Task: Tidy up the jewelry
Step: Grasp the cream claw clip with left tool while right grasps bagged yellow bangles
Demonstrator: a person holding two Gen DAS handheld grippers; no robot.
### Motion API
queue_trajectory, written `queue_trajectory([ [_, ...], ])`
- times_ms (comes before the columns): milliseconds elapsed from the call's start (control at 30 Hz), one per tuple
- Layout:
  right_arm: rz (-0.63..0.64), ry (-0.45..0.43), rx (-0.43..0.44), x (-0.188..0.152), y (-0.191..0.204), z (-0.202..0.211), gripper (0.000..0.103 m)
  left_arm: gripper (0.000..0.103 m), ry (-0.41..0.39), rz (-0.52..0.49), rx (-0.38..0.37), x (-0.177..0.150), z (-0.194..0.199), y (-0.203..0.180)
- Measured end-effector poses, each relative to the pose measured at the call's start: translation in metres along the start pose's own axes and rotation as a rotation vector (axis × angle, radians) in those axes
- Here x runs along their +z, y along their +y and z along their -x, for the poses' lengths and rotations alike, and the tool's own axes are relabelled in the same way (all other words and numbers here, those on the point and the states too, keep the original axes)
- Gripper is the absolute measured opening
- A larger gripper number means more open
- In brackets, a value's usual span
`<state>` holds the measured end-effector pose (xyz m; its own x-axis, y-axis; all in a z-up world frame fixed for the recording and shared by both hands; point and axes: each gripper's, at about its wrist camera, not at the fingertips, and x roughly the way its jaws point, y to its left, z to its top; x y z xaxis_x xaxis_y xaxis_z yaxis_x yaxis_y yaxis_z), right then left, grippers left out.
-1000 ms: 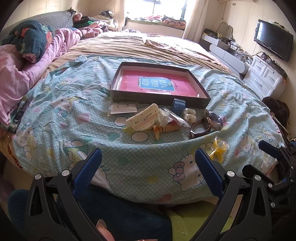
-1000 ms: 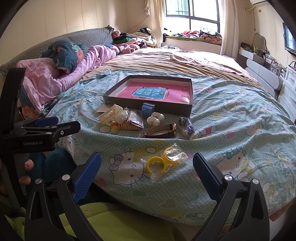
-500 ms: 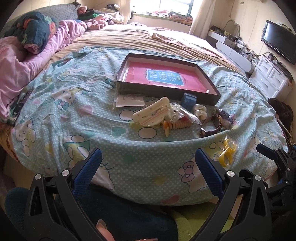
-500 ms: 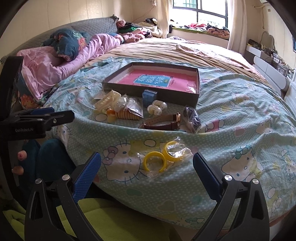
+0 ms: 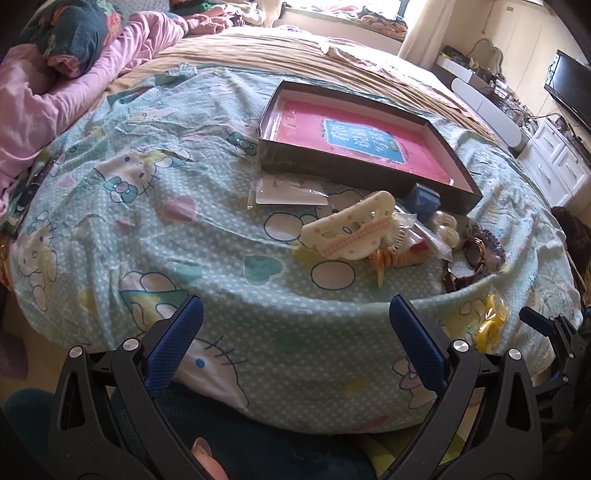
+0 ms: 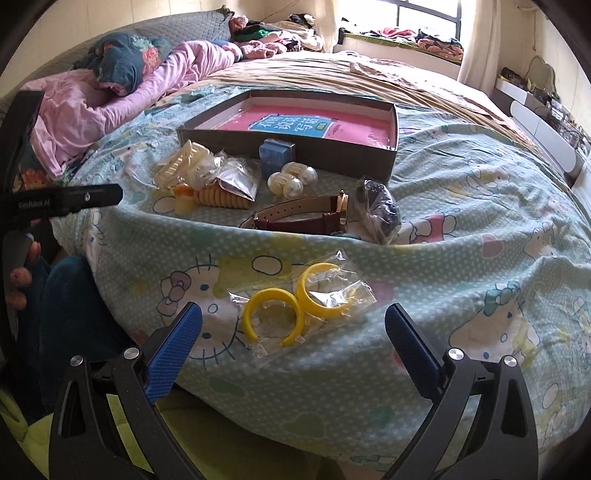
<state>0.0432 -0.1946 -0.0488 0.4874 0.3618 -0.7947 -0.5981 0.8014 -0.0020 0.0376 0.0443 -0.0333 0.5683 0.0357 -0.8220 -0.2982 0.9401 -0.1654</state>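
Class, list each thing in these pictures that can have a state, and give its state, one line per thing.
left gripper: open, empty
right gripper: open, empty
box: lidless, holding only a pink book
yellow bangles: sealed in clear bag
watch: strap buckled in a loop, lying on its side
cream hair claw: lying loose outside box

Daylight from window (image 6: 424, 22); bright, glare there; fisheye-warped edges.

Bagged yellow bangles (image 6: 295, 308) below brown watch (image 6: 306, 218)
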Motion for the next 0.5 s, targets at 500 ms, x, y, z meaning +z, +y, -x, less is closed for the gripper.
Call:
queue_trajectory([
  [500, 0.077, 0.019, -0.012, 0.013, -0.001, -0.029, 0.099, 0.094, 0.033, -0.080, -0.095, 0.037, -0.037, -0.012],
])
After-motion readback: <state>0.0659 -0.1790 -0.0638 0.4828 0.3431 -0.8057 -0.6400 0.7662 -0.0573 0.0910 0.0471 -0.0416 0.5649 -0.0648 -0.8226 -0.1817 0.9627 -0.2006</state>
